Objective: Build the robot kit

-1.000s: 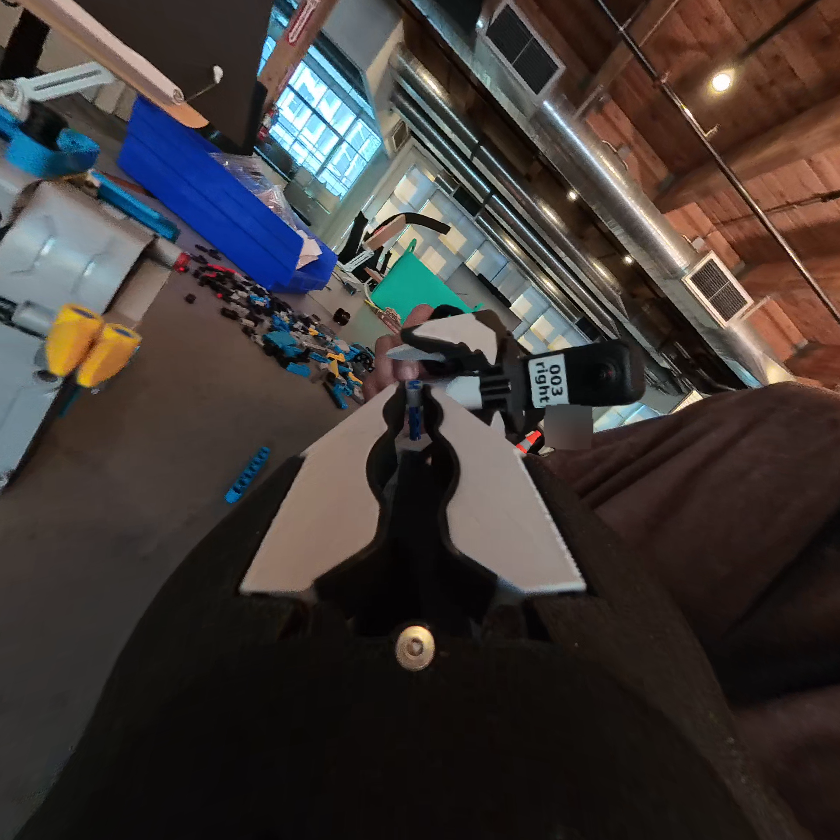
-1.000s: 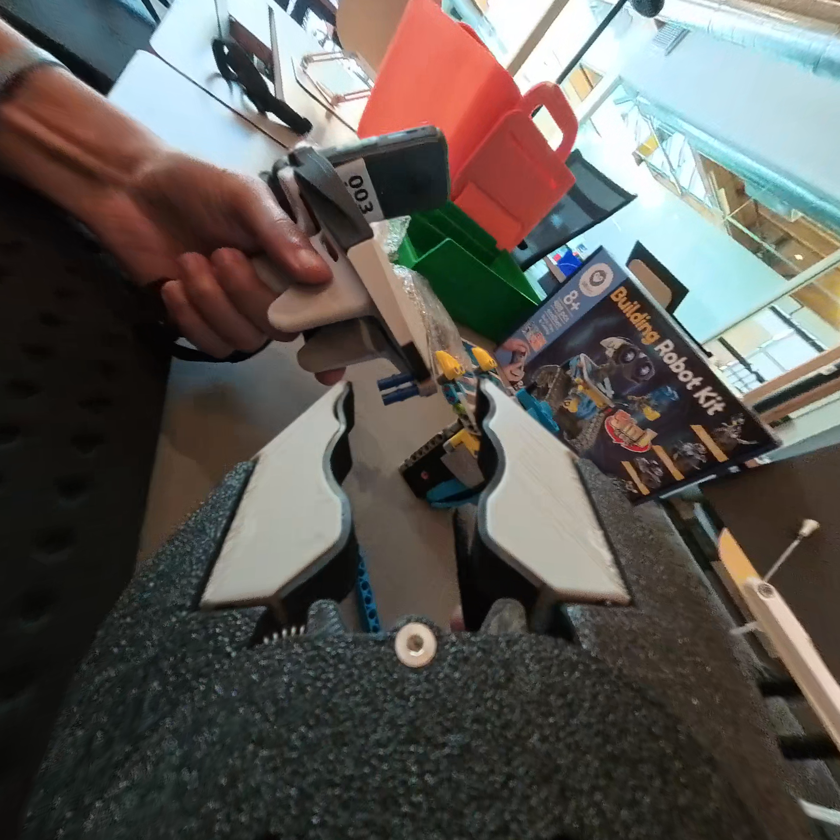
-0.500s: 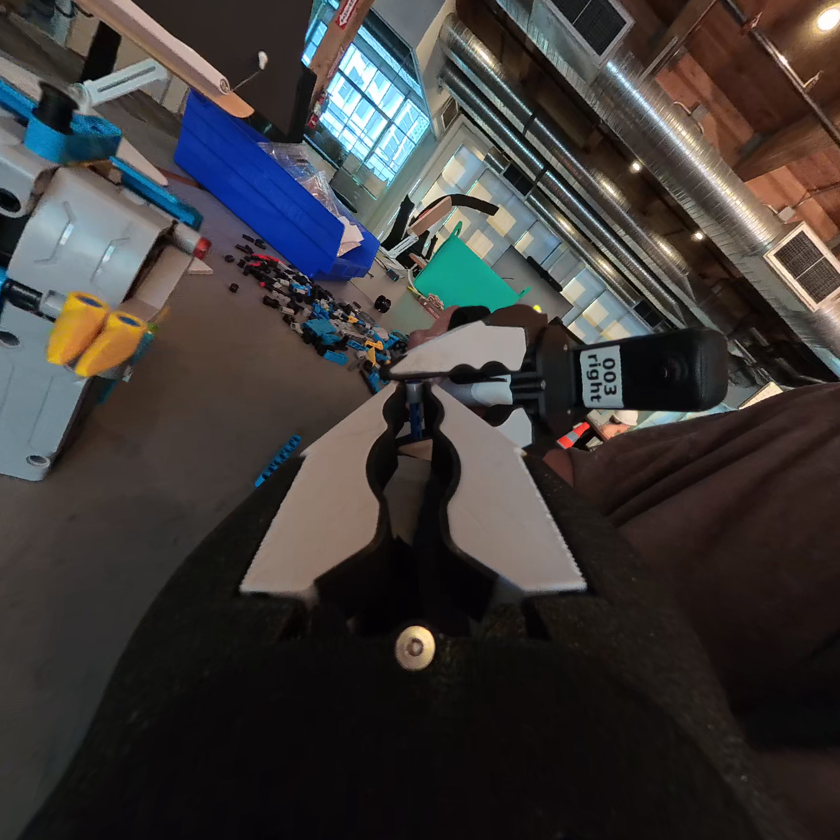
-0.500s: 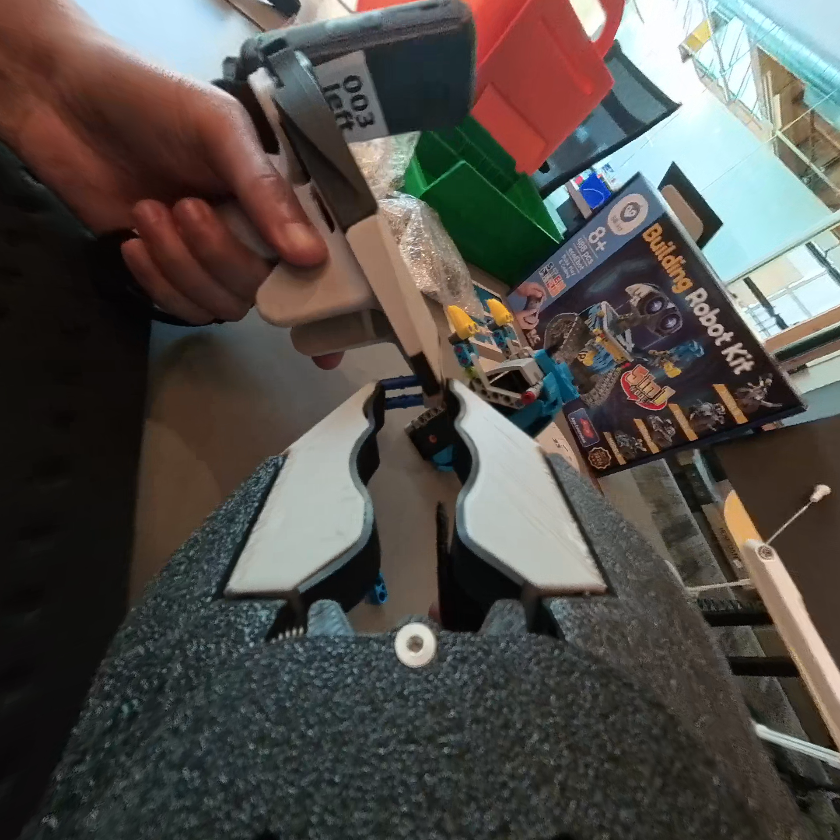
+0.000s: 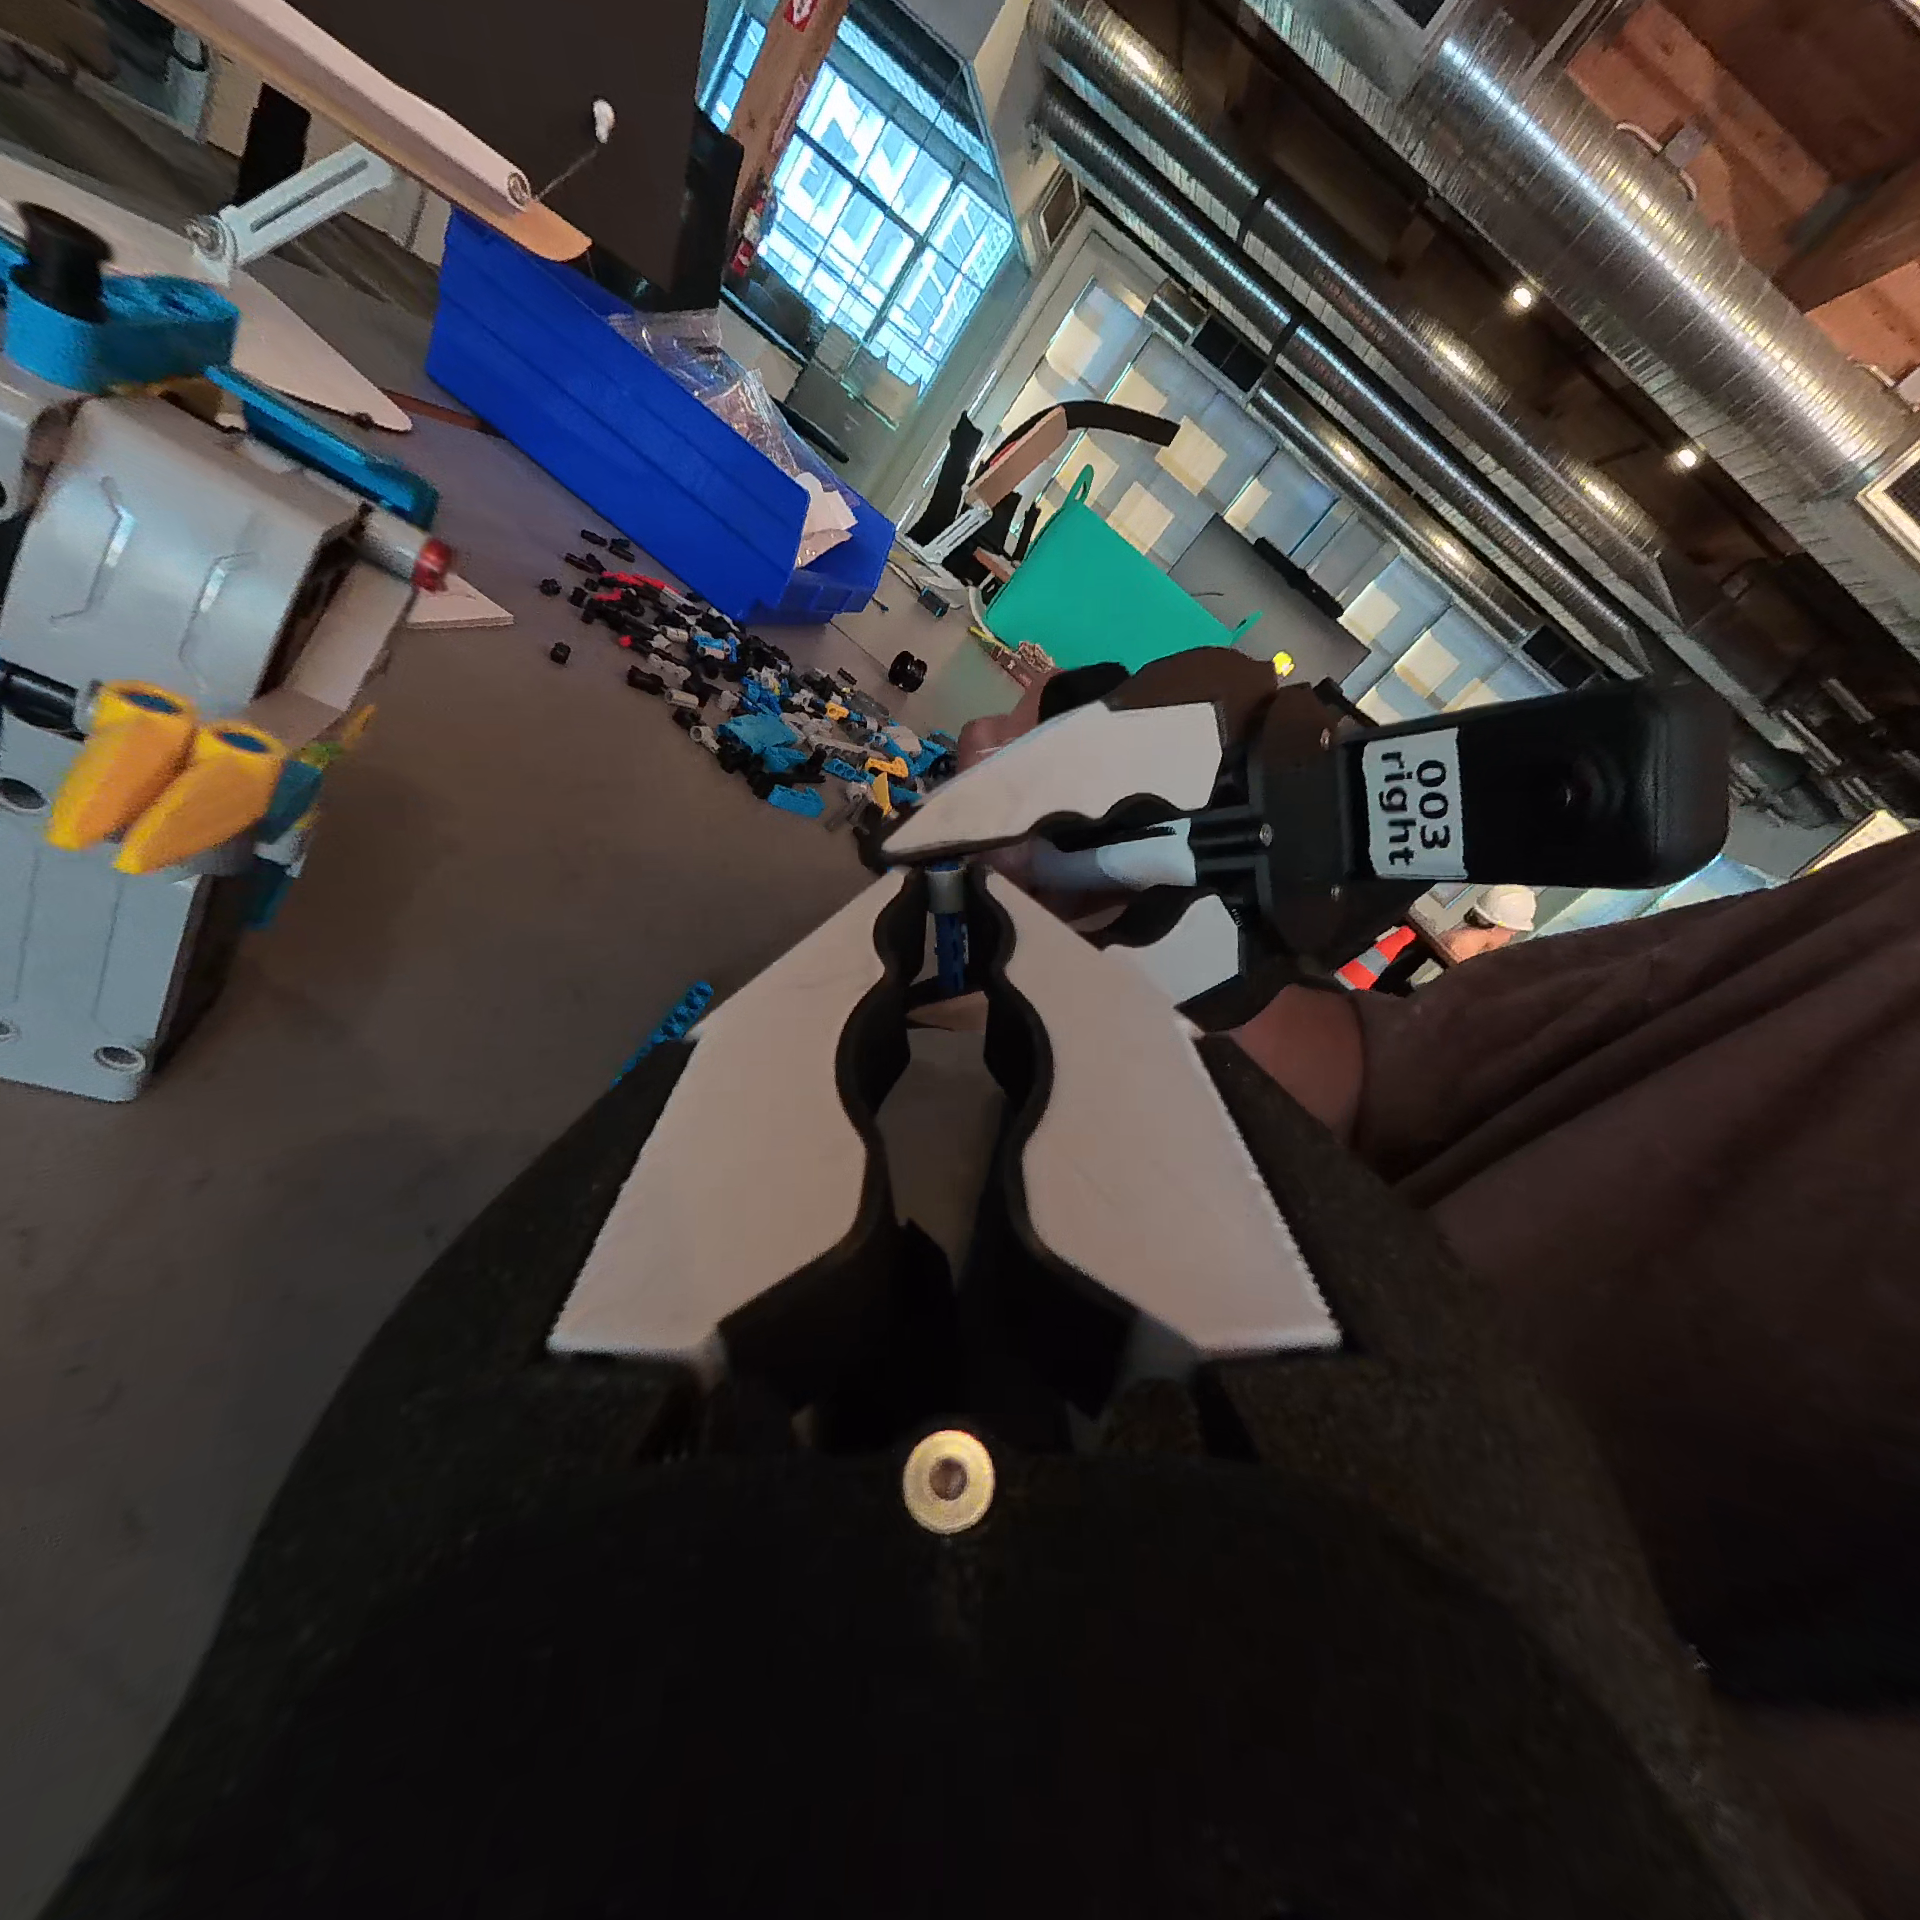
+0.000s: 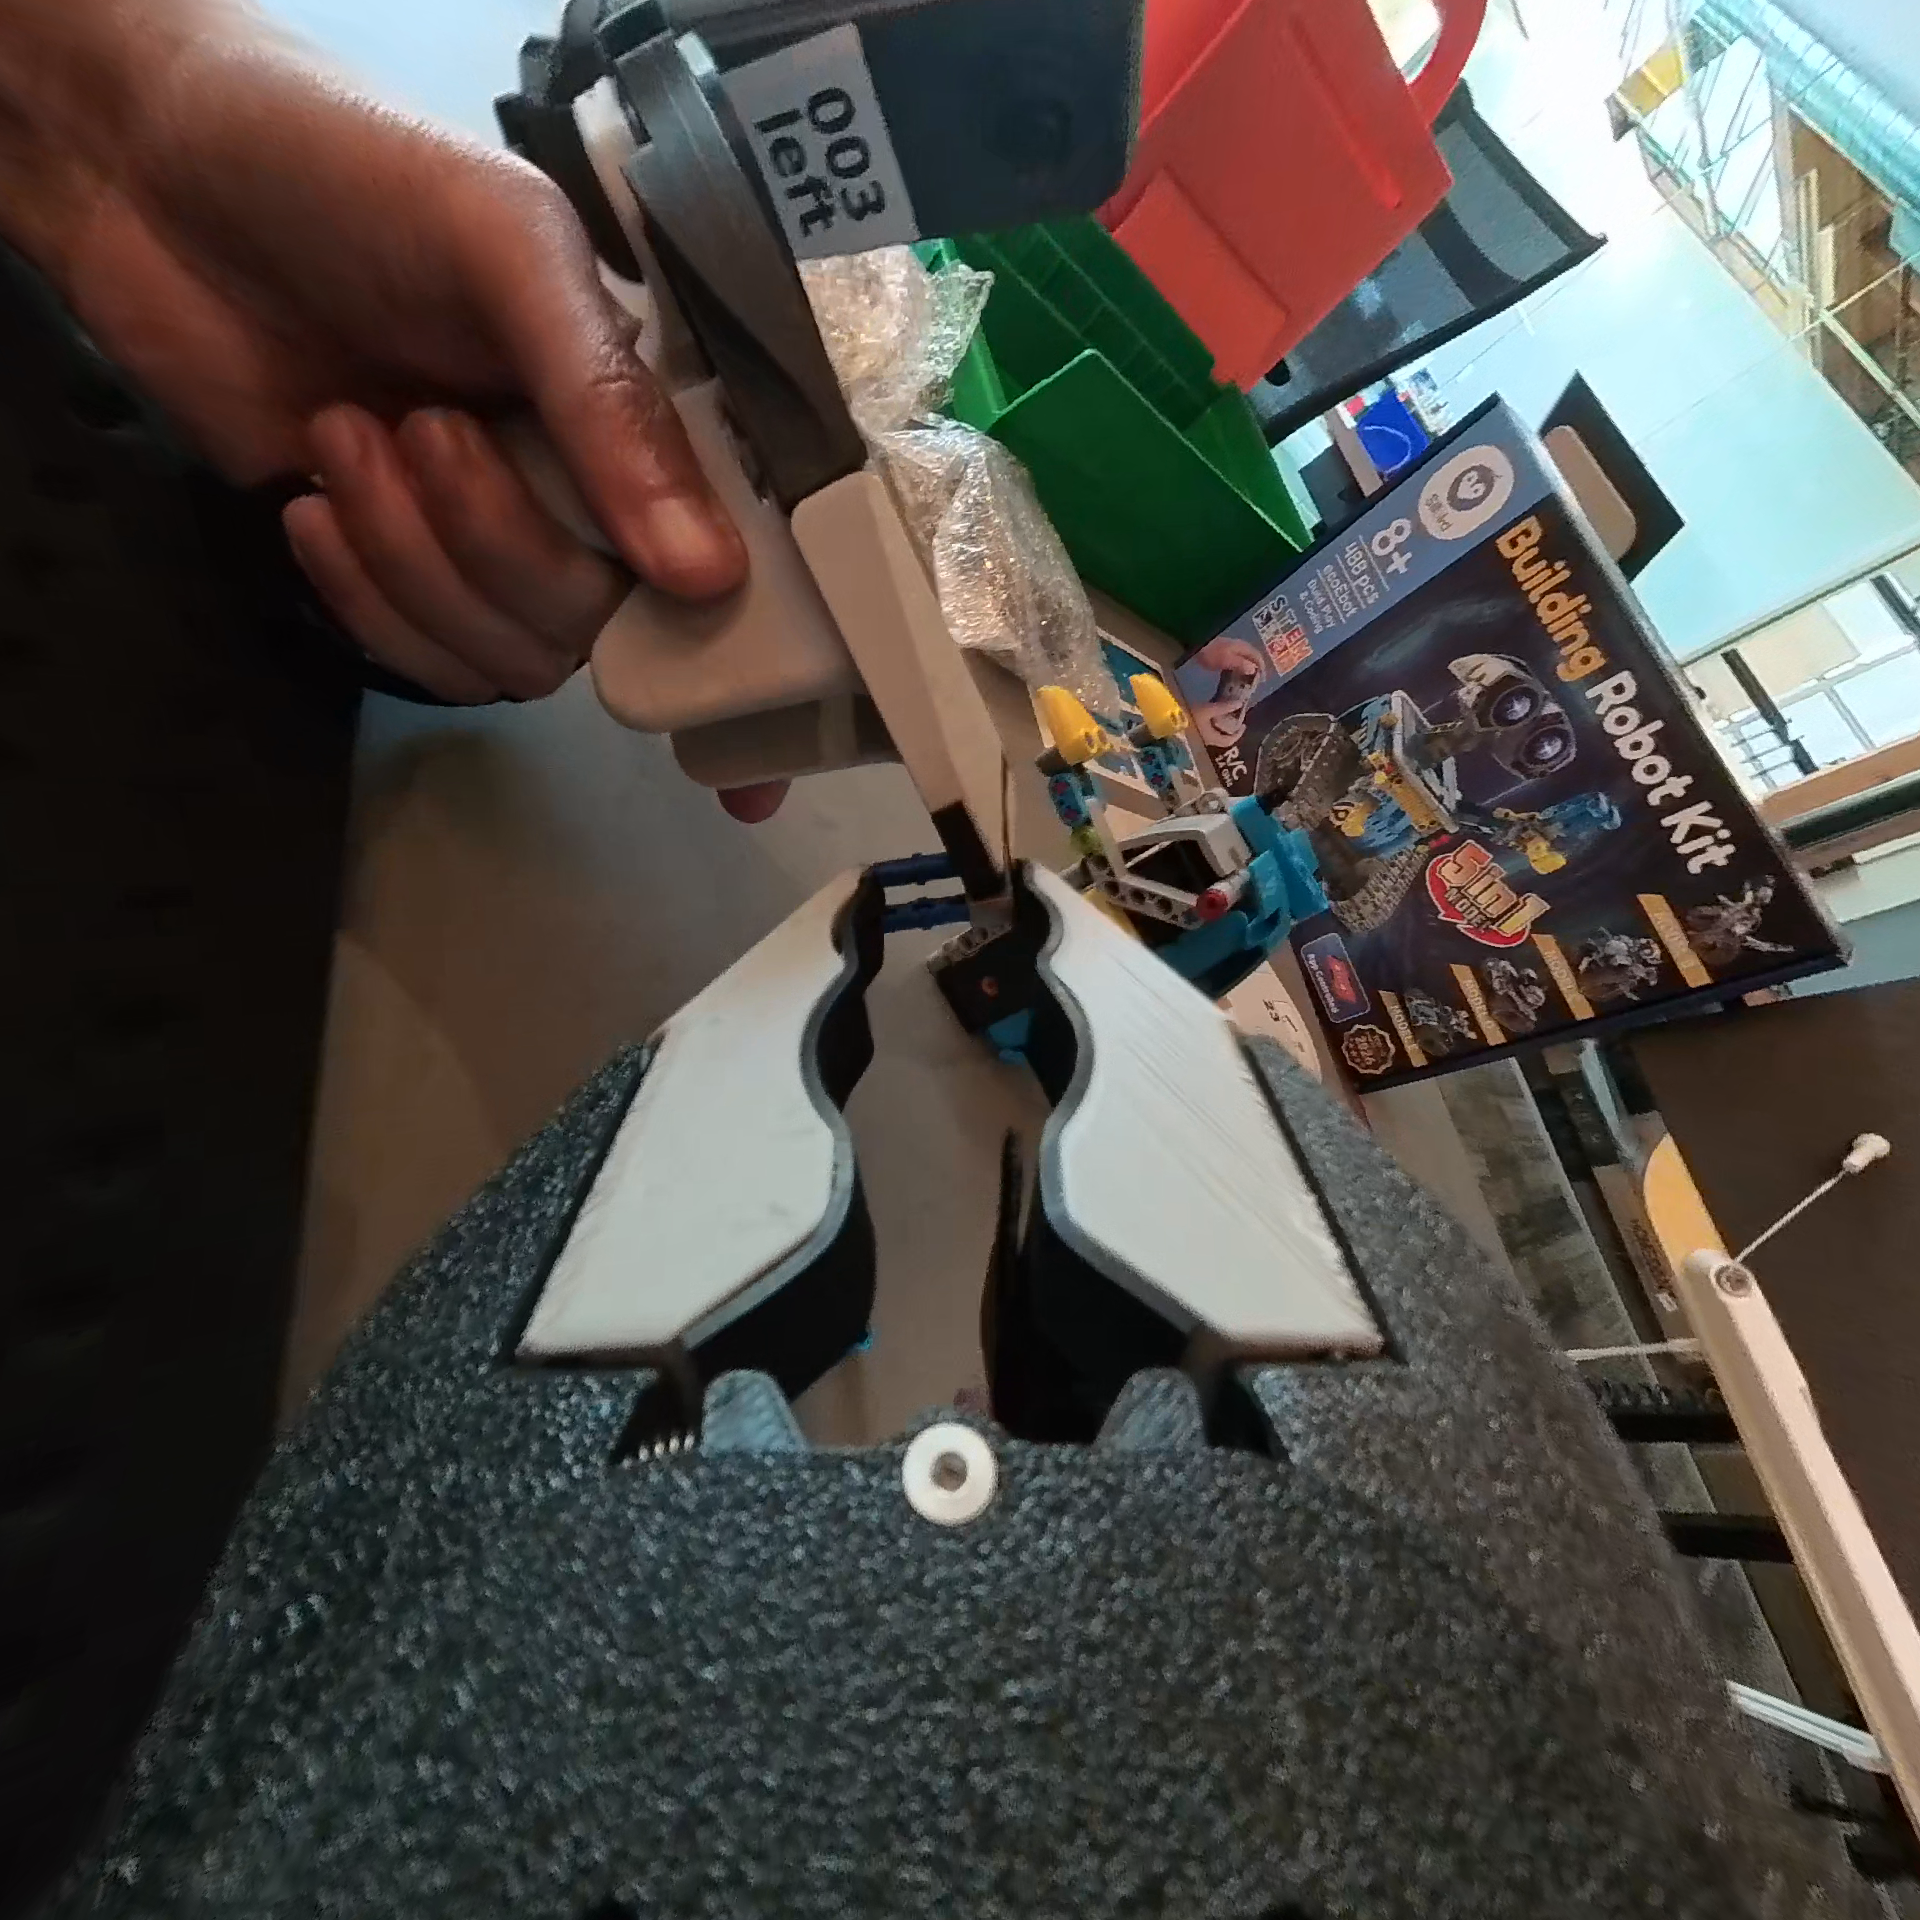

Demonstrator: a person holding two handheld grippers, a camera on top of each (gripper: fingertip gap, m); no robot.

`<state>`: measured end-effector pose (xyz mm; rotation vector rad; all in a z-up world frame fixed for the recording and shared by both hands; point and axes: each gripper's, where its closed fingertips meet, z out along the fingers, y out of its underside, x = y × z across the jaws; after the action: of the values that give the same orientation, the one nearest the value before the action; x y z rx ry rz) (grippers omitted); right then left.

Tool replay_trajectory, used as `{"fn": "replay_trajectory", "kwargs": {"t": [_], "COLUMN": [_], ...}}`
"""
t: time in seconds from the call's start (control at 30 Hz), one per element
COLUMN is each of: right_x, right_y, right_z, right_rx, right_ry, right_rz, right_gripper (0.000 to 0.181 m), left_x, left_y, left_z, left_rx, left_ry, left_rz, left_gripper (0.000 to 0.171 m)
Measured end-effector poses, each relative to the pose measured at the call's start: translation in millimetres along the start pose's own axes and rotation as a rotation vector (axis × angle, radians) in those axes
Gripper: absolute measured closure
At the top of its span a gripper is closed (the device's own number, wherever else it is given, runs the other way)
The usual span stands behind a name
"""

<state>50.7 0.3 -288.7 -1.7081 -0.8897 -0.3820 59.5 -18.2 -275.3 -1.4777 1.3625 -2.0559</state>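
Blue pin piece (image 5: 948,940), short studded plastic with a grey end: clamped at the tips of left gripper (image 5: 940,883), held above grey table (image 5: 416,1039), right at the tip of right gripper (image 6: 940,888).

Against a second before: right gripper drawn much closer, far larger in the left wrist view; its fingers narrowed from a wide gap yet kept apart, straddling the piece and the left gripper's tip. Contact between those fingers and the piece not made out.

Fingers on both: flat white plastic wedges with wavy black inner pads, set in coarse dark foam. Hand (image 6: 364,343) wrapped round the left gripper's pale handle.

Behind, right wrist view: glossy printed kit box (image 6: 1538,790), leaning; small white-and-blue model (image 6: 1174,873) with yellow cones; crinkled clear wrap (image 6: 987,540); green bin (image 6: 1122,416); red bin (image 6: 1278,187), cut off at top.

Left wrist view: blue bin (image 5: 644,457); scattered loose bricks (image 5: 769,717); brown sleeve (image 5: 1662,1143). Model blurred and cut off at left edge. Lower end of piece hidden between pads.
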Motion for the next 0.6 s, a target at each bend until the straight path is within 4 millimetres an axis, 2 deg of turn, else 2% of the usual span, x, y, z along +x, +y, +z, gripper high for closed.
{"fn": "replay_trajectory", "kwargs": {"t": [0.17, 0.43, 0.6], "right_x": [-3, -2, -2], "right_y": [2, 10, 11], "right_z": [-4, 6, 6], "right_rx": [-0.022, -0.079, -0.130], "right_ry": [-0.007, -0.046, 0.023], "right_rz": [-0.073, 0.068, -0.025], "right_gripper": [0.157, 0.155, 0.155], "left_x": [2, -9, -10], "left_y": [5, 1, 2], "left_z": [3, 1, 1], "left_rx": [-0.029, -0.018, -0.028], "left_ry": [-0.008, -0.082, -0.117], "left_rz": [0.024, 0.056, 0.096], "left_gripper": [0.164, 0.164, 0.165]}}
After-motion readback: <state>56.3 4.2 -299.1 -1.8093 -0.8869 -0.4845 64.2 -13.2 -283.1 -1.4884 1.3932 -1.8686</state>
